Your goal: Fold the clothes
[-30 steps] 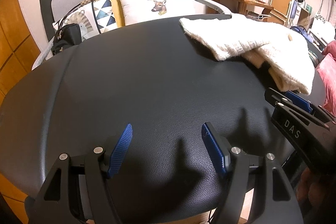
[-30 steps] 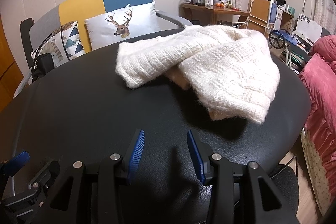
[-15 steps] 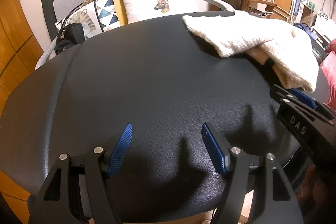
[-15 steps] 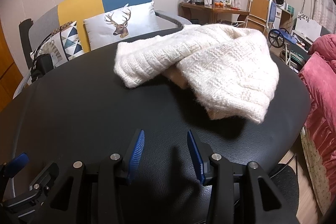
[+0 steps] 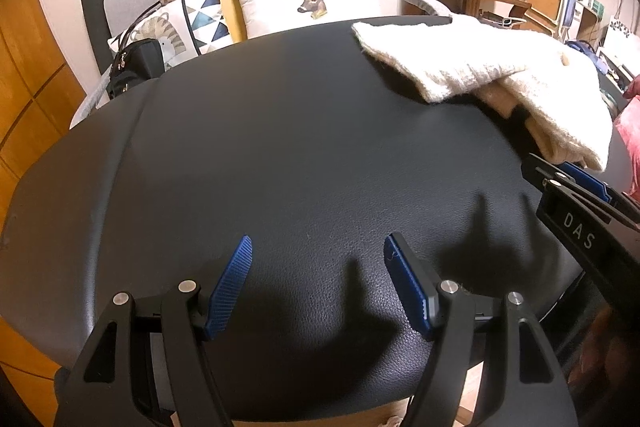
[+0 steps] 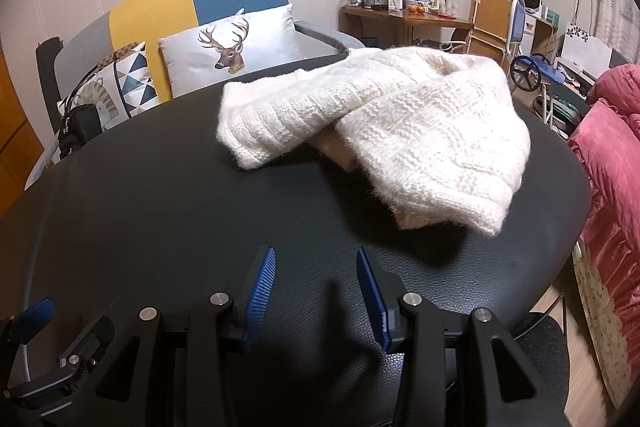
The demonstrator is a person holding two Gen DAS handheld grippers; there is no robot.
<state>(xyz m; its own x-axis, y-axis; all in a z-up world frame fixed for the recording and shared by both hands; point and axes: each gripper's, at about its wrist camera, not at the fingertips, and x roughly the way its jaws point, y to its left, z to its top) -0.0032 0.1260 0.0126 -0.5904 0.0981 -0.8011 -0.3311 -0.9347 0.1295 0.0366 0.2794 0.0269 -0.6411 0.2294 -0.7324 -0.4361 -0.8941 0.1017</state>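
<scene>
Ahead of my left gripper [image 5: 318, 267] the black table [image 5: 280, 147] lies bare from 9 to 1 o'clock, open passage to the far rim. At 2 o'clock the cream sweater [image 5: 500, 75] blocks the way; at 3 o'clock my right gripper [image 5: 576, 183] stands close. From my right gripper's view, the sweater [image 6: 400, 123] fills 11 to 2 o'clock; bare surface at 9 to 10.

Left hand-held gripper [image 5: 318, 259] low over the black table [image 5: 280, 147], blue pads spread apart, nothing between them. Cream knitted sweater [image 5: 480, 75] bunched at the table's far right edge, well apart. Right hand-held gripper [image 5: 580, 183] entering at the right edge. Behind: deer cushion [image 5: 308, 1], black bag [image 5: 136, 63].
</scene>
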